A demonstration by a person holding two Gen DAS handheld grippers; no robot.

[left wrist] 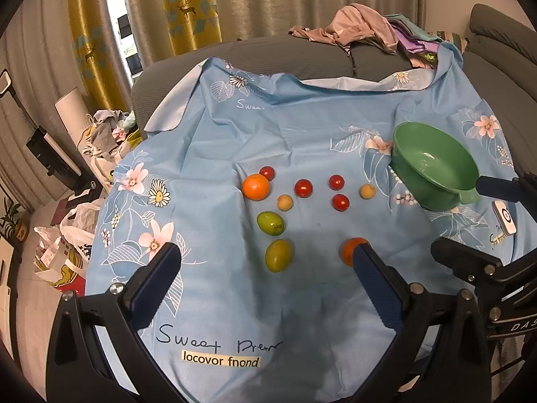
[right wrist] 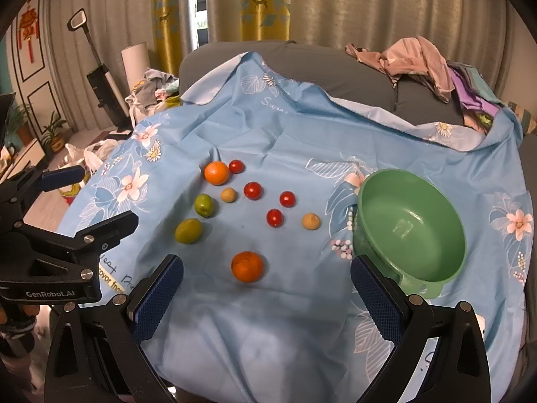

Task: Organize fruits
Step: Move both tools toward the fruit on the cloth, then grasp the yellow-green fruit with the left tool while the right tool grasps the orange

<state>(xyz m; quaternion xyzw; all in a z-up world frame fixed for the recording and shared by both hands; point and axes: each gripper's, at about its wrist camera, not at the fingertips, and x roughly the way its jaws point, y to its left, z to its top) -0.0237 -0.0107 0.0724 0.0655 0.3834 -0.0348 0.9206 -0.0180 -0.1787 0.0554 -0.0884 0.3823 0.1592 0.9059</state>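
Fruits lie on a blue floral cloth (left wrist: 302,134): two oranges (left wrist: 256,186) (right wrist: 247,266), two green fruits (left wrist: 270,222) (left wrist: 278,255), several red cherry tomatoes (left wrist: 303,188) and two small tan fruits (left wrist: 285,202) (left wrist: 367,191). An empty green bowl (right wrist: 411,226) sits at the right; it also shows in the left wrist view (left wrist: 434,166). My left gripper (left wrist: 265,262) is open above the near fruits, its right finger partly hiding the near orange. My right gripper (right wrist: 266,275) is open and empty, with the near orange between its fingertips' line, just beyond them.
The cloth covers a grey sofa (left wrist: 285,53) with a pile of clothes (left wrist: 362,28) at the back right. A small white device (left wrist: 505,216) lies on the cloth near the bowl. Bags and clutter (left wrist: 67,235) sit on the floor at left.
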